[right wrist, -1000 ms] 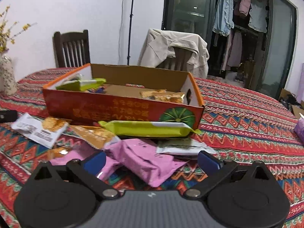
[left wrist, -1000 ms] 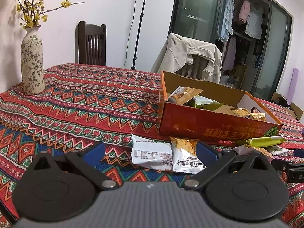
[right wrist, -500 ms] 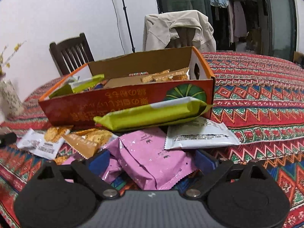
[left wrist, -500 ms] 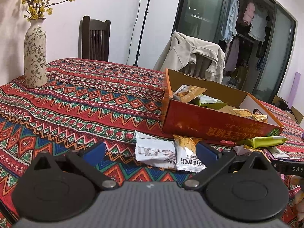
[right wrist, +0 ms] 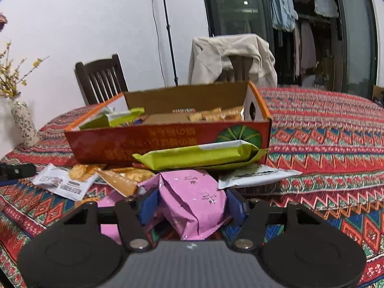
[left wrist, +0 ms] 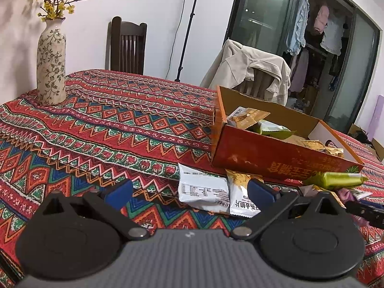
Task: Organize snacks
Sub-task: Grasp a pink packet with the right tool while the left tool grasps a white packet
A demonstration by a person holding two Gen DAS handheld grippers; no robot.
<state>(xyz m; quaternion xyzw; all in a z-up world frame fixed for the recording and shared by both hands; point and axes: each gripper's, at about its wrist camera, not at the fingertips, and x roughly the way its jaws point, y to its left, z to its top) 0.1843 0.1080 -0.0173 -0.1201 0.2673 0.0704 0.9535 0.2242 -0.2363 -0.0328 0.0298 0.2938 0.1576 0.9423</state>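
Observation:
An orange cardboard box (right wrist: 144,141) with several snack packets inside stands on the patterned tablecloth. Loose packets lie in front of it. Among them is a pink snack packet (right wrist: 192,199), which sits between the blue pads of my right gripper (right wrist: 192,204). The jaws are closing and both pads touch its creased sides. Behind it a green bar (right wrist: 199,156) leans on the box, with a white packet (right wrist: 254,175) to its right. My left gripper (left wrist: 189,192) stands open and empty, low over the cloth. A white packet (left wrist: 204,192) and an orange-and-white chip packet (left wrist: 240,199) lie just past its tips.
A flowered vase (left wrist: 51,64) stands at the table's far left. A dark wooden chair (left wrist: 127,45) and a chair draped with a beige jacket (left wrist: 249,72) stand behind the table. The box (left wrist: 276,158) fills the right of the left wrist view.
My right gripper's jaws have drawn in from wide open until their pads meet the pink packet, and the view has rolled a little. The left gripper stays open in place.

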